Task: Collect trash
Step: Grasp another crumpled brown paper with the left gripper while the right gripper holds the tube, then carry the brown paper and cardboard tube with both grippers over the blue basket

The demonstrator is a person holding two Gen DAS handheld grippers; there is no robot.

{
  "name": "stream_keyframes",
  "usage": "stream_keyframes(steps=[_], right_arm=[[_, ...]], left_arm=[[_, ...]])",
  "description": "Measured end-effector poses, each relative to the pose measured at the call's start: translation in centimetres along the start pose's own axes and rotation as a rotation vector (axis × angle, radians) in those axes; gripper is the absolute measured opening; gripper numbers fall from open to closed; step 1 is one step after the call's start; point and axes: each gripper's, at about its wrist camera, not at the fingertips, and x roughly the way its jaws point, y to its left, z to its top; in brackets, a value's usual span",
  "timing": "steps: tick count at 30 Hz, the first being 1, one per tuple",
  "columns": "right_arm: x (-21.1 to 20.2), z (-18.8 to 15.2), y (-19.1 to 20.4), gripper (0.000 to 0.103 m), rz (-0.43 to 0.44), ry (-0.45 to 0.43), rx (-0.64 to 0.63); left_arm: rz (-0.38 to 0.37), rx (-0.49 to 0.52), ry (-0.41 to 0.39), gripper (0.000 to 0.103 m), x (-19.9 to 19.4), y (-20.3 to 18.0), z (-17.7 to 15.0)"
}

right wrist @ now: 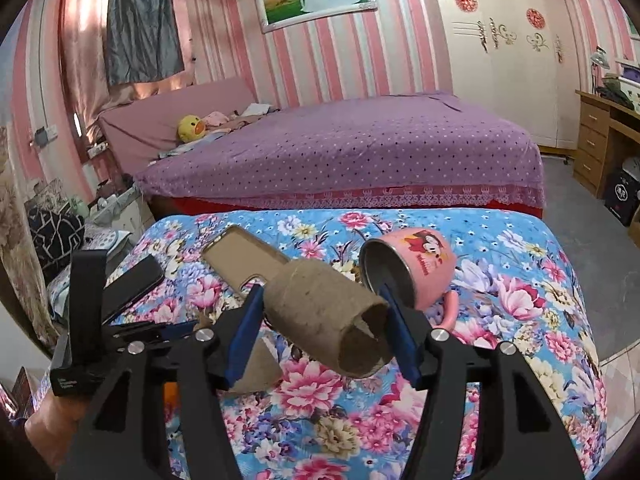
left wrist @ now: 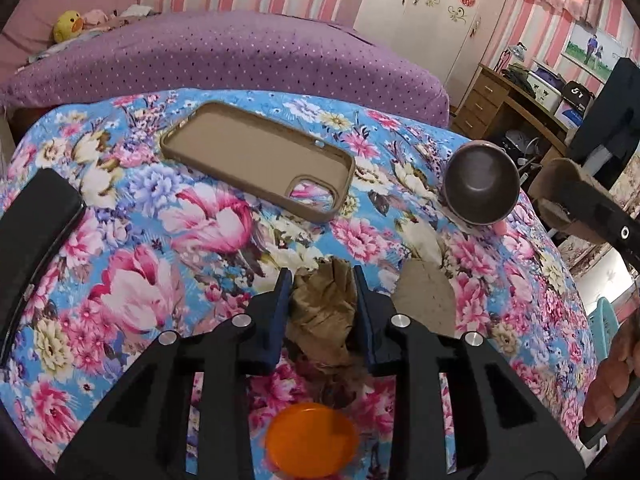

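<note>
My left gripper point(left wrist: 322, 276) is shut on a crumpled brown paper wad point(left wrist: 324, 312), held just above the floral cloth. A flat scrap of brown cardboard point(left wrist: 424, 300) lies on the cloth just right of it. My right gripper point(right wrist: 324, 300) is shut on a brown cardboard tube point(right wrist: 324, 320), lifted above the cloth with its open end toward the camera. The tube and right gripper also show at the right edge of the left wrist view point(left wrist: 576, 196). The left gripper appears at the left of the right wrist view point(right wrist: 160, 330).
A tan phone case point(left wrist: 256, 160) lies on the floral cloth point(left wrist: 120, 240). A pink mug point(right wrist: 408, 268) lies on its side. A black phone point(left wrist: 36, 220) is at the left. An orange dish point(left wrist: 312, 436) sits below my left gripper. A purple bed point(right wrist: 340, 148) stands behind.
</note>
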Motion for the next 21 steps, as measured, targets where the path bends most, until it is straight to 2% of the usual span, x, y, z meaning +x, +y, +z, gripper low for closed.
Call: stream_keyframes(steps=[6, 8, 21], right_arm=[[-1.5, -0.1, 0.1, 0.058, 0.007, -0.027, 0.010], [-2.1, -0.2, 0.4, 0.058, 0.005, -0.035, 0.003], [-6.2, -1.6, 2.0, 0.058, -0.002, -0.057, -0.046]], left_arm=[[0.020, -0.026, -0.118, 0.027, -3.8, 0.4, 0.6], [0.051, -0.019, -0.149, 0.027, -5.1, 0.6, 0.6], [0.127, 0.038, -0.251, 0.028, -11.7, 0.1, -1.4]])
